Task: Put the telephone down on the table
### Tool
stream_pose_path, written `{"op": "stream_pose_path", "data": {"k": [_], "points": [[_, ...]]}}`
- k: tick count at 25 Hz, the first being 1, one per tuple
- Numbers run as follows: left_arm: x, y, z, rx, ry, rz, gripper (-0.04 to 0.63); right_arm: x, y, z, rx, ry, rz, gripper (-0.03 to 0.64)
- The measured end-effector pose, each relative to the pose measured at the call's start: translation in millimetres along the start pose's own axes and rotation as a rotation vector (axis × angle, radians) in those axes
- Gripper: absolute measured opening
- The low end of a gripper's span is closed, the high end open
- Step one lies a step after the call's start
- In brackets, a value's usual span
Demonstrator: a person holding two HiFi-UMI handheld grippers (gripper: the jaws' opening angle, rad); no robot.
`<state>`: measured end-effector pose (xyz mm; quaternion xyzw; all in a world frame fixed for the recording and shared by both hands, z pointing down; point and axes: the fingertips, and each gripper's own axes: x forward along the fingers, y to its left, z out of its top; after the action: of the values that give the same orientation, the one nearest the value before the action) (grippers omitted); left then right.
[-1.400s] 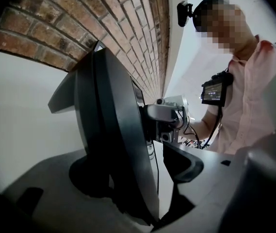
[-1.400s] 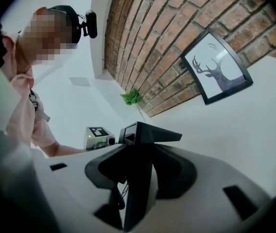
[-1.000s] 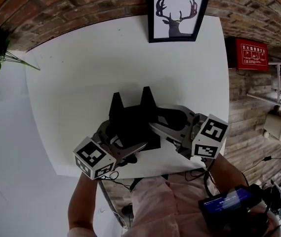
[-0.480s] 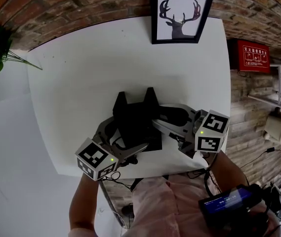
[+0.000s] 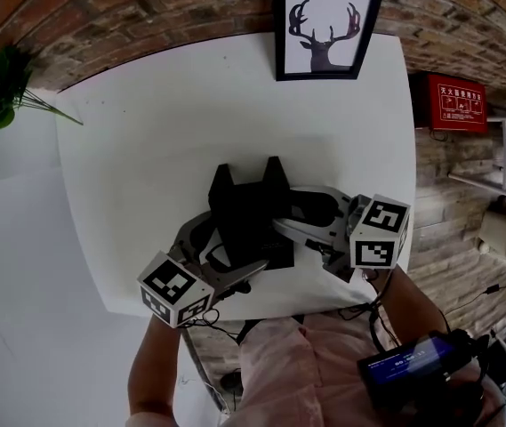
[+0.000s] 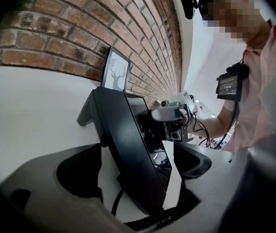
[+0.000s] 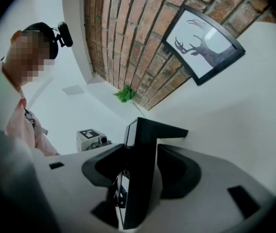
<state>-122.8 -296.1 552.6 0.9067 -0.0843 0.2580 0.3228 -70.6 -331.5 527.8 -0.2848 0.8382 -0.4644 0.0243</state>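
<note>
Now telephone (image 5: 245, 205) btwn jaws of L gripper (image 5: 235, 241), wide apart, and R gripper (image 5: 284, 210), opening.

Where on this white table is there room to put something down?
Bare: the wide stretch between the black-framed deer picture and the black desk telephone, and the left side of the white table. Crowded: the near edge around the telephone.

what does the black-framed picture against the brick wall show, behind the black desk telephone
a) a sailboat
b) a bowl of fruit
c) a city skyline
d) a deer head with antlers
d: the black-framed picture holds a dark antlered deer silhouette on white, standing at the far edge of the white table beyond the black desk telephone.
</note>
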Motion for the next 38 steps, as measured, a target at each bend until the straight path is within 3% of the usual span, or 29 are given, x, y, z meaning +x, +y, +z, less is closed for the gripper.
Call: {"op": "stream_pose_path", "data": {"k": [6,10,17,21,25,28,34,38], "points": [[-17.7,-6.2,-3.6,0.009,-0.02,0.039,0.472,-6.5,3.0,-1.6,-0.027,-0.017,-0.062,0.269],[-37.4,-11.0,-6.1,0.052,-0.032,0.108,0.472,-18.6,12.0,3.0,-0.066,-0.042,-0.098,0.282],[-94.3,-29.9,22.7,0.04,-0.237,0.234,0.463,-43.7,62.3,24.5,-0.248,-0.132,-0.196,0.274],[-139.3,-57.2,79.3,0.101,-0.462,0.344,0.361,-60.0,110.9,49.6,-0.415,-0.257,-0.28,0.151],[-193.4,-90.6,135.5,0.176,-0.721,0.492,0.139,-75.1,161.8,75.8,-0.624,-0.362,-0.388,0.021],[-225.7,-111.6,161.8,0.235,-0.838,0.603,0.011,-85.5,194.9,92.5,-0.739,-0.434,-0.45,0.006],[-247.3,-147.4,185.1,0.367,-0.881,0.719,0.008,-100.0,246.6,105.6,-0.86,-0.551,-0.496,0.006],[-248.2,-171.2,191.8,0.459,-0.898,0.746,0.008,-107.4,264.8,107.5,-0.902,-0.59,-0.531,0.006]]}}
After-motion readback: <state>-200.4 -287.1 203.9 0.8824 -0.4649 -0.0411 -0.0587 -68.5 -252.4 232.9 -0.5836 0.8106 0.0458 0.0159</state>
